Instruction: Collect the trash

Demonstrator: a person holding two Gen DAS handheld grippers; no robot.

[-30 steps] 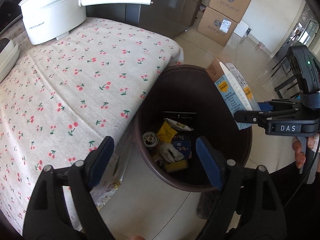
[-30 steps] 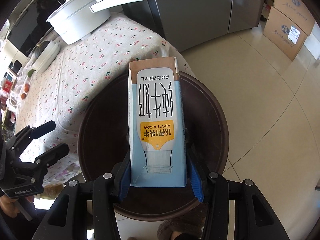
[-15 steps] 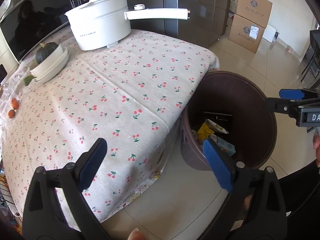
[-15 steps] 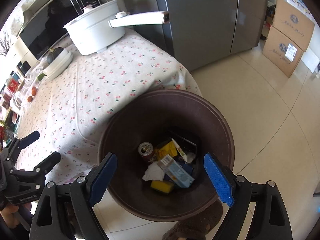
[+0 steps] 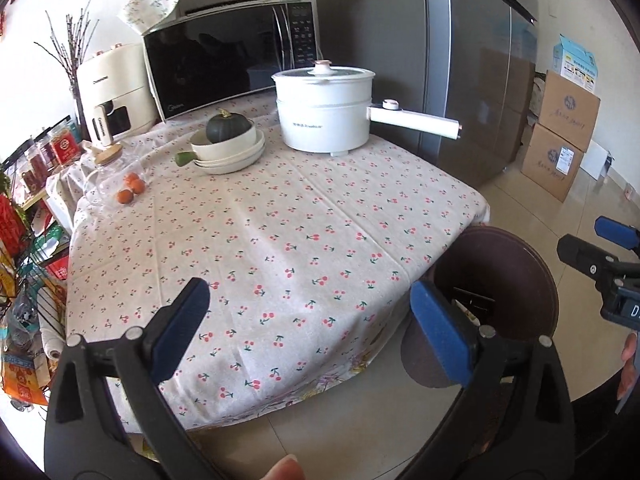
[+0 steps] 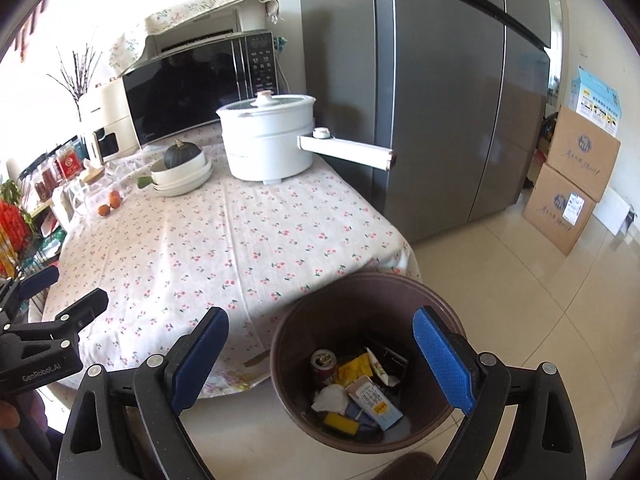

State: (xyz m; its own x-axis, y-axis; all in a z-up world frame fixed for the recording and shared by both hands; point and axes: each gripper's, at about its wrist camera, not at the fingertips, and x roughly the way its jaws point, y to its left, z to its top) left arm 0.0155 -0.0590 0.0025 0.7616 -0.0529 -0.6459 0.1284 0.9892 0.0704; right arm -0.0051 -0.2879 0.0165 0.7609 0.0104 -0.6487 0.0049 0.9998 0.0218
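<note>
Trash is lying heaped at the bottom of the brown bin [image 6: 360, 312], which is standing on the tiled floor just beside the corner of the table [image 6: 224, 248]. Seen along the right gripper [image 6: 320, 364], the pile is sitting below and between its blue pads, nearer the right-hand one, with nothing touching them. Those jaws are spreading wide and still opening, and nothing is caught between them. The left gripper [image 5: 312, 328] is hanging over the cherry-print cloth, its jaws also wide and opening, empty; the bin is showing past its right pad, partly hidden behind it.

In the bin, a milk carton [image 6: 374, 402] is lying on its side on top, pale blue and white with a tan end. Beside it are resting a crumpled white tissue [image 6: 330, 398], a red drink can [image 6: 323, 364] standing upright, a yellow wrapper [image 6: 352, 368], a yellow sponge-like block [image 6: 341, 423] and a dark flat packet [image 6: 390, 360] leaning against the far wall.

Beyond both sets of jaws, a white pot [image 6: 266, 136] is standing at the far end of the table.
</note>
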